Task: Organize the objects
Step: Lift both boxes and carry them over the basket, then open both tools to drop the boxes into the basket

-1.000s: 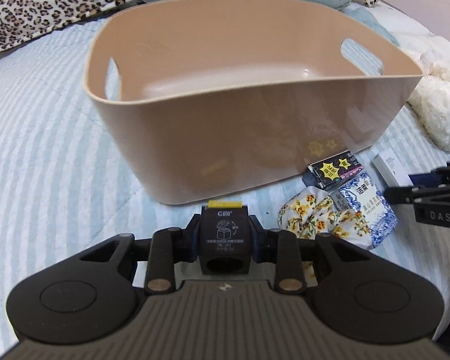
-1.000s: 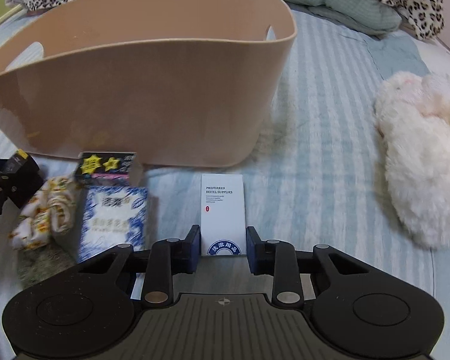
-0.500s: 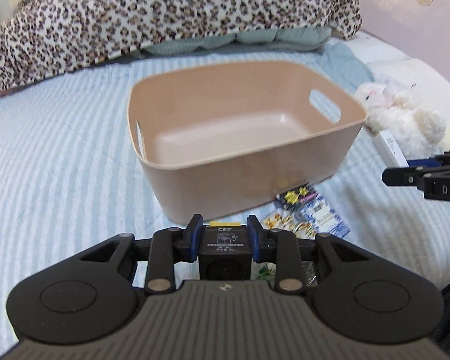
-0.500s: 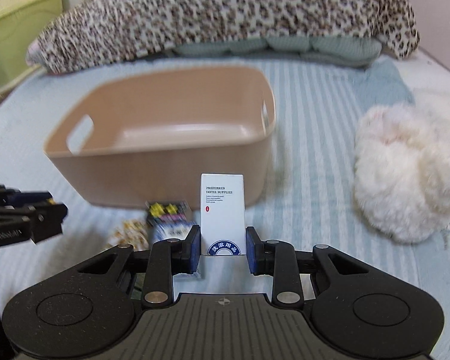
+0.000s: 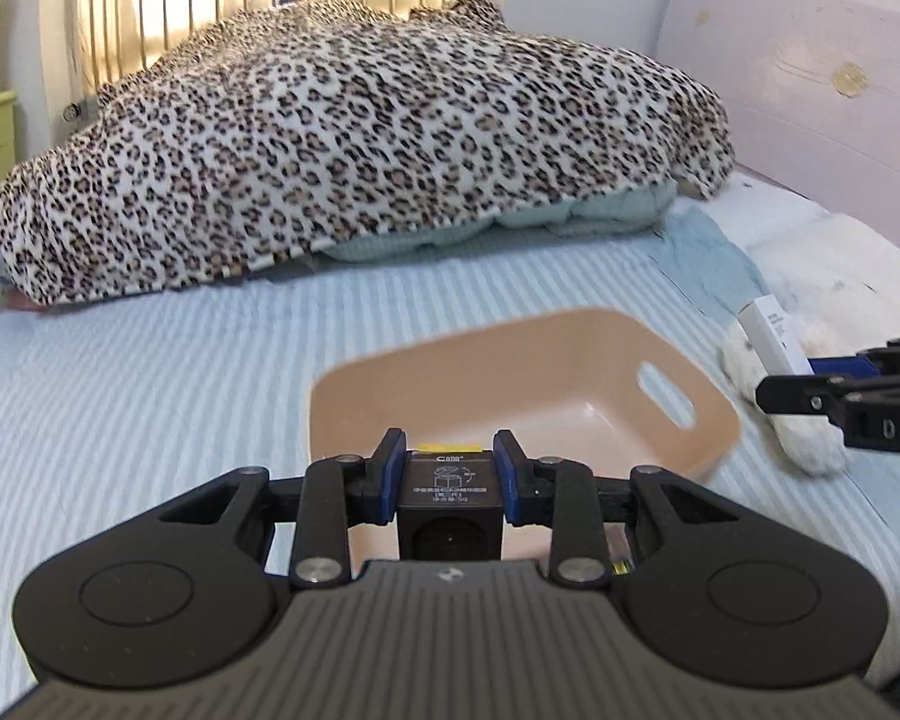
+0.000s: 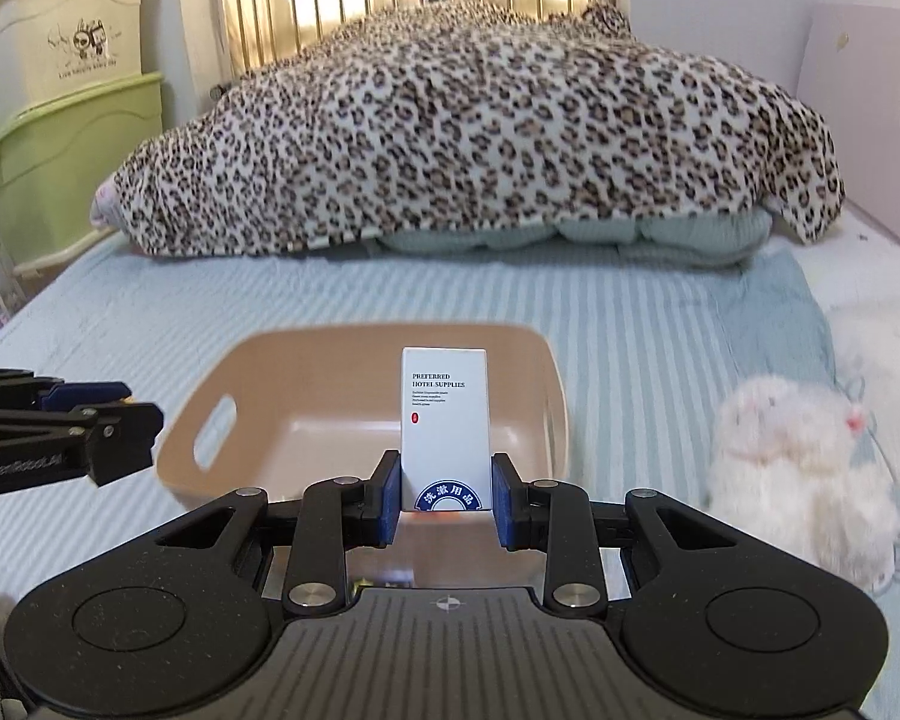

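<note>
Left gripper [image 5: 449, 468]: I have its fingers clenched on a small black box [image 5: 449, 483] with a yellow top edge, held upright between the blue pads.

Right gripper [image 6: 447, 495]: its fingers are clamped on a white hotel-supplies box [image 6: 444, 414], long axis standing straight up out of the grip.

Bin [image 5: 510, 384]: the beige tub with cut-out handles sits on the striped blue bed [image 5: 150, 372], forward of and below both grippers, and looks empty inside from both views.

Key relation: from each camera the bin's open mouth lies straight ahead and down from the held item, so I judge the coming move to be a forward-and-down carry over the near rim, then a release.

Which hand is nearer: I cannot tell with confidence (the fisheye flattens depth); in the left view the black box overlaps the near rim, in the right view the white box stands against the bin's interior [image 6: 354, 426].

Spacing: the grippers flank the bin, the right one showing at the right edge of the left view, well apart from the left.

Caution: the tall white box may tip as it lands; the fluffy white toy [image 6: 804, 462] lies just right of the bin, outside the path.
</note>
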Motion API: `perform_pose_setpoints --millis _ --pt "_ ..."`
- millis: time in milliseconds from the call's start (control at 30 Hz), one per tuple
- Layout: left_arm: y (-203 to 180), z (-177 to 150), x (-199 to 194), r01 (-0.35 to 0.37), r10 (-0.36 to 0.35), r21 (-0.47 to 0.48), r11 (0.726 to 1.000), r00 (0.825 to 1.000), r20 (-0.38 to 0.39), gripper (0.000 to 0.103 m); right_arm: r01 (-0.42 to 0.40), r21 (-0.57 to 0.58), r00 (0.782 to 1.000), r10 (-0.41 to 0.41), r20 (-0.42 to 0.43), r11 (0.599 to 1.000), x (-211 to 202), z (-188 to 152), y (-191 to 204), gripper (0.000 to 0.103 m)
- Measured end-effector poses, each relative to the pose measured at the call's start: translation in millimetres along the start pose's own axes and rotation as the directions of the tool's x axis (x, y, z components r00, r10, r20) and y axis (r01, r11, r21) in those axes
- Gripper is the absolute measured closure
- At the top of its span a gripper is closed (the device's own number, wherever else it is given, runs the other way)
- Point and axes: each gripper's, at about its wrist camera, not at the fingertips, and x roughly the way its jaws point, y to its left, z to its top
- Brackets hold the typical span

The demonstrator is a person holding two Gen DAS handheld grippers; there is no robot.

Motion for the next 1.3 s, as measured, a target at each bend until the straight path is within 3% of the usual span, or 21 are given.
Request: perform_pose_setpoints --millis 267,433,700,900,1033,1067,1133,1167,1300 --pt "-7.4 27.6 52.7 -0.022 0.022 0.000 1.000 1.000 -0.010 0.070 0.003 -0.002 1.000 -0.003 0.022 1.000 39.7 26.8 4.3 0.074" --pt "-10.8 21.2 99.1 -0.029 0.025 -0.034 0.999 0.994 -0.103 0.070 0.005 0.014 1.000 -0.005 -0.011 1.000 76.6 28.1 4.6 0.074" --pt "-16.4 -10.0 163.4 -0.053 0.044 -0.023 0.998 0.951 -0.305 0.070 0.016 -0.008 0.988 -0.017 -0.151 1.000 137.1 9.3 7.2 0.074" --pt "-12.3 -23.2 174.7 -0.059 0.042 -0.034 0.998 0.928 -0.370 0.070 0.025 -0.025 0.963 -0.031 -0.269 0.999 166.4 -11.0 11.1 0.074" --pt "-11.5 -18.1 159.0 -0.062 0.046 -0.039 0.997 0.944 -0.328 0.066 0.027 -0.040 0.967 -0.036 -0.252 0.999 156.1 -15.0 15.3 0.061" --pt "-11.4 -16.4 153.4 -0.060 0.044 -0.040 0.997 0.947 -0.318 0.057 0.024 -0.040 0.970 -0.033 -0.241 0.999 150.4 -13.5 15.6 0.057" --pt "-11.1 -11.9 140.9 -0.064 0.048 -0.046 0.997 0.956 -0.288 0.042 0.026 -0.043 0.976 -0.034 -0.214 0.999 138.8 -9.4 16.5 0.038" --pt "-11.1 -9.8 133.9 -0.068 0.054 -0.045 0.997 0.962 -0.268 0.035 0.030 -0.044 0.980 -0.038 -0.198 0.999 131.4 -7.1 16.0 0.035" --pt "-11.2 -2.8 106.5 -0.081 0.069 -0.047 0.996 0.974 -0.217 0.032 0.030 -0.054 0.988 -0.038 -0.148 0.998 102.7 2.3 18.7 0.025"
